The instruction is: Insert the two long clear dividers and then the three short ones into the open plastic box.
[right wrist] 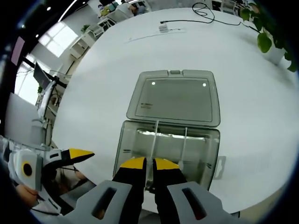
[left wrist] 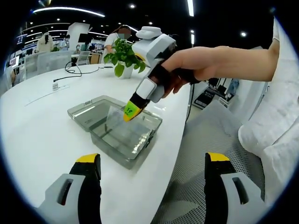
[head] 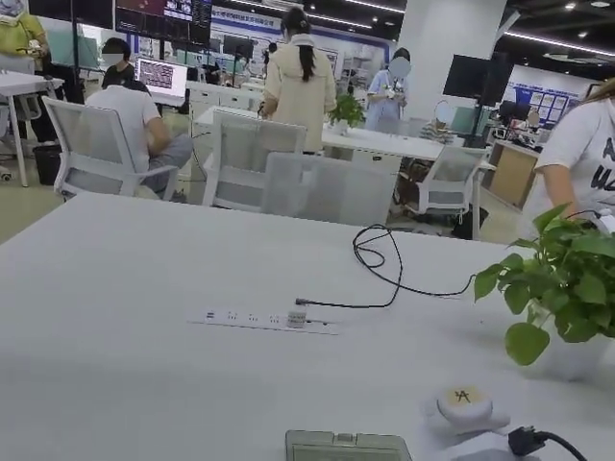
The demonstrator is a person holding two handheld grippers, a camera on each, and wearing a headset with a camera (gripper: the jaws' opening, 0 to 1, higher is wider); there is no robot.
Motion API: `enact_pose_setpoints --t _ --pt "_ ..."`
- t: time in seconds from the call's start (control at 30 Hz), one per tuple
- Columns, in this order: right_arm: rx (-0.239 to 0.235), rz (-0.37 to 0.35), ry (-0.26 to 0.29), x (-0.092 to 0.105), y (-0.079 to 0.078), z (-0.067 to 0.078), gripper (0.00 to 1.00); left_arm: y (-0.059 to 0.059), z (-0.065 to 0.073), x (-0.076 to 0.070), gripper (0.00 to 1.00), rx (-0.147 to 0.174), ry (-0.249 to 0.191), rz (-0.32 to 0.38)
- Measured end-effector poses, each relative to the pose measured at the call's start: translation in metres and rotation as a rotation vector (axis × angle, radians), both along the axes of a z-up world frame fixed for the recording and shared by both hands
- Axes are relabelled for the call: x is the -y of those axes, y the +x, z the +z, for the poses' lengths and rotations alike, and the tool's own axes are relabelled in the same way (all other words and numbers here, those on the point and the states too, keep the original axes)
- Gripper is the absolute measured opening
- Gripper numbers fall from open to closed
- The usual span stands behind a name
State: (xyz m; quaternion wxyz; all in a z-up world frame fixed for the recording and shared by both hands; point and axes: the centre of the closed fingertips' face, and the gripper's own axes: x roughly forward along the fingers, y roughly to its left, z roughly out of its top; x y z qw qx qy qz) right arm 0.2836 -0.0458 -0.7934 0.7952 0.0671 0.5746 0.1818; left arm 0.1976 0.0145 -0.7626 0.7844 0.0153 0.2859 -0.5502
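In the smoky plastic box (right wrist: 122, 149), the right tool (right wrist: 150, 164) pinches a thin clear divider (right wrist: 154, 135); left tool (left wrist: 152, 157) spread; leafy plant (left wrist: 124, 56) beyond.

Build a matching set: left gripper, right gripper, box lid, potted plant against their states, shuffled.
1 left gripper
2 right gripper
3 box lid
4 potted plant

A lying open, flat on the table
B jaws wide apart, holding nothing
C green, standing on the table
D jaws shut on a clear divider over the box

Pairs: 1-B, 2-D, 3-A, 4-C
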Motion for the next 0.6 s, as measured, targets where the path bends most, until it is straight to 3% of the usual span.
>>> enact_pose_setpoints --t 0.6 --pt "0.039 0.097 -0.077 -0.0069 -0.0008 -0.0044 0.07 0.0004 -0.0012 0.0 0.93 -0.003 0.001 0.007"
